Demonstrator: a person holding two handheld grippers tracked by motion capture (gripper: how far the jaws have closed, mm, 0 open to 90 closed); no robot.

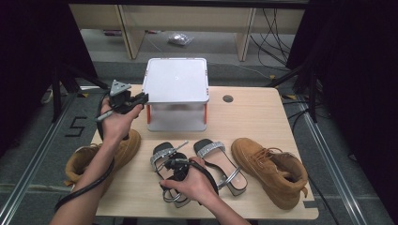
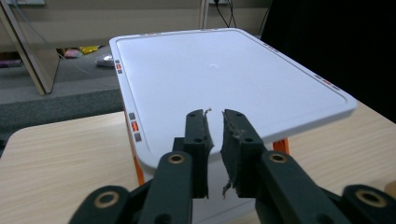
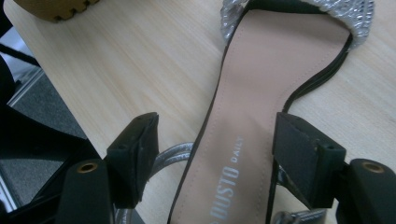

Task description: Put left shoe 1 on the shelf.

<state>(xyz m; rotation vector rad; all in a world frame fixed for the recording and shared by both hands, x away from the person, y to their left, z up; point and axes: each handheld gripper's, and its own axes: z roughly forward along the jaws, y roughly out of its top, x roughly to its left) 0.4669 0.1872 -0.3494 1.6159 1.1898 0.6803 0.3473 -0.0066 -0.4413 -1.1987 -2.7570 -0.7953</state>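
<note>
A silver-strapped sandal (image 1: 168, 168) lies low in the middle of the high view on a light wooden table (image 1: 253, 117), its pale insole (image 3: 261, 116) running up the centre of the right gripper view; the right gripper (image 1: 174, 165) hangs over it with its jaws spread wide, one on each side of the sole and neither pad pressing it, so nothing is gripped; to take it well, the jaws would probably need to sink level around the narrow waist of the sole and close on its edges, keeping clear of the thin heel strap that curls by the lower-left jaw; the right hand (image 1: 195, 185) enters from the bottom edge, palm down, wrist bent toward the upper left; its matching sandal (image 1: 220, 164) lies just to the right, a tan boot (image 1: 272, 171) at far right, another tan boot (image 1: 101, 157) at lower left; the left gripper (image 1: 137, 100) is raised at upper left, its jaws nearly together with only a slim gap and nothing between them, pointing at the white raised tray (image 1: 176, 79) on orange legs at top centre.
</note>
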